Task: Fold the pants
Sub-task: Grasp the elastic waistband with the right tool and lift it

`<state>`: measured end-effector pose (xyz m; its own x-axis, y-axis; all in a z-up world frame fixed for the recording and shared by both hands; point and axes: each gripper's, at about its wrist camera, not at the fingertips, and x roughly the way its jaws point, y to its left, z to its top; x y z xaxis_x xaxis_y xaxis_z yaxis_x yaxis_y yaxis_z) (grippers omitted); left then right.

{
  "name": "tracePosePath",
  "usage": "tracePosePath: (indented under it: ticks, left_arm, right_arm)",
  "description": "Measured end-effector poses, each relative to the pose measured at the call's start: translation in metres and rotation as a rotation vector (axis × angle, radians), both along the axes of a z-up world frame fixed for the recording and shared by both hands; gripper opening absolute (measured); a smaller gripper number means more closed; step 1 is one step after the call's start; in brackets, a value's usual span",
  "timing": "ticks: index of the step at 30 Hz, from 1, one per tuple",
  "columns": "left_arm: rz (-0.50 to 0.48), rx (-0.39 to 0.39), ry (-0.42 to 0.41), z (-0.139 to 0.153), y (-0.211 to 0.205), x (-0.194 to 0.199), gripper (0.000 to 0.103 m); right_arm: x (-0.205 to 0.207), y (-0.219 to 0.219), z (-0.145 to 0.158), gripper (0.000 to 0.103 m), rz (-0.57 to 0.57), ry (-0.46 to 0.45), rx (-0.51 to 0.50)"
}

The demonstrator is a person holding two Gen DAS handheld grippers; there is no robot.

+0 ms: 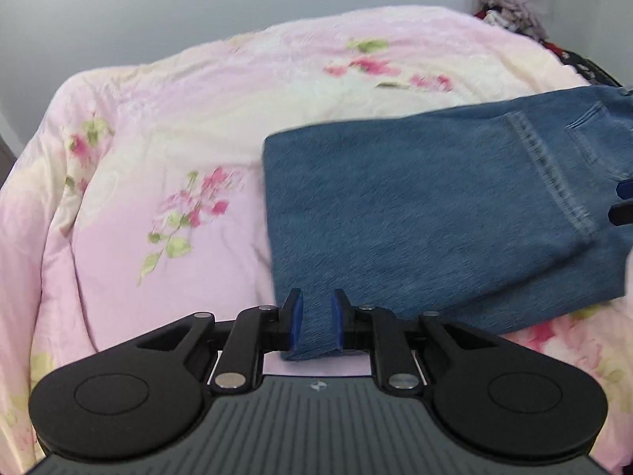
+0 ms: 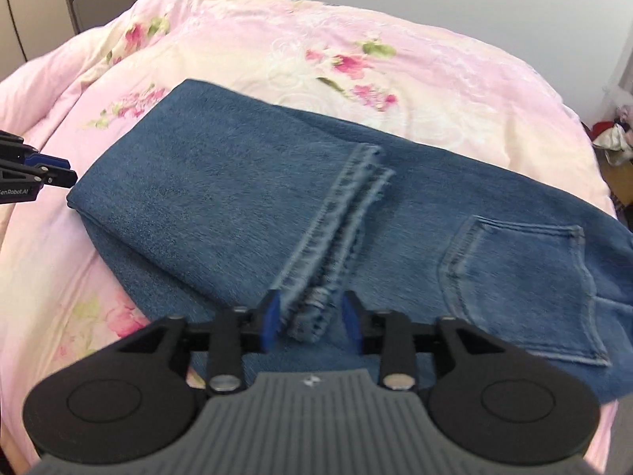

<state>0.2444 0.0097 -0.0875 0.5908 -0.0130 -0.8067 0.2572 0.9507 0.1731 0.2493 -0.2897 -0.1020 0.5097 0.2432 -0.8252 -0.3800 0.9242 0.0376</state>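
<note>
Blue denim pants [image 1: 435, 206] lie folded on the bed, leg hems laid back over the seat. My left gripper [image 1: 316, 316] is shut on a pinch of denim at the near corner of the fold. In the right wrist view the same pants [image 2: 221, 198] stretch across the middle, with the stitched hems [image 2: 344, 213] beside the back pocket [image 2: 522, 277]. My right gripper [image 2: 311, 320] stands open around the hem ends, a gap showing at each pad. The left gripper's tip [image 2: 59, 172] shows at the left edge, at the fold. The right gripper's tip [image 1: 623, 202] shows at the right edge.
A pink floral quilt [image 1: 166, 150] covers the bed and drops away at the left and far sides. A heap of clothes [image 1: 510, 8] sits past the far right corner. A cupboard door [image 2: 35, 4] stands beyond the bed's far left.
</note>
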Motion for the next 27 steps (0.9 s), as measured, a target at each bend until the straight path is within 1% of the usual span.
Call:
tracePosePath:
  ticks: [2,4,8,11,13,15,18,20,22,27]
  left_arm:
    - [-0.038,-0.010,-0.002,0.011,-0.018,-0.002,0.019]
    - [-0.082,-0.014,-0.015,0.019,-0.040,-0.003,0.020]
    - [-0.140,-0.035,-0.038,0.024,-0.086,0.004,0.022]
    - [-0.153,-0.071,-0.042,0.020,-0.112,0.016,0.022]
    - [-0.154,-0.104,-0.032,0.017,-0.128,0.026,0.022]
    - [-0.147,-0.117,-0.025,0.014,-0.143,0.036,0.022]
    - [-0.125,-0.130,-0.006,0.008,-0.161,0.055,0.022]
    - [-0.115,-0.132,0.009,0.003,-0.170,0.066,0.022]
    - [-0.103,-0.121,0.019,-0.004,-0.179,0.076,0.022]
    - [-0.092,-0.091,0.060,-0.021,-0.192,0.097,0.022]
  right_arm:
    - [-0.006,-0.026,0.006,0.040,-0.050,0.014,0.009]
    - [-0.011,-0.057,0.011,0.047,-0.118,0.036,0.023]
    - [-0.020,-0.124,0.018,0.049,-0.257,0.055,0.044]
    - [-0.025,-0.178,0.021,0.053,-0.378,0.069,0.119]
    - [-0.026,-0.216,0.020,0.053,-0.464,0.087,0.208]
    - [-0.022,-0.247,0.018,0.055,-0.539,0.102,0.277]
    - [-0.008,-0.291,0.014,0.069,-0.625,0.130,0.365]
    - [0.008,-0.314,0.014,0.072,-0.648,0.141,0.396]
    - [0.028,-0.330,0.013,0.080,-0.617,0.162,0.412]
    - [0.083,-0.351,0.006,0.081,-0.514,0.203,0.417]
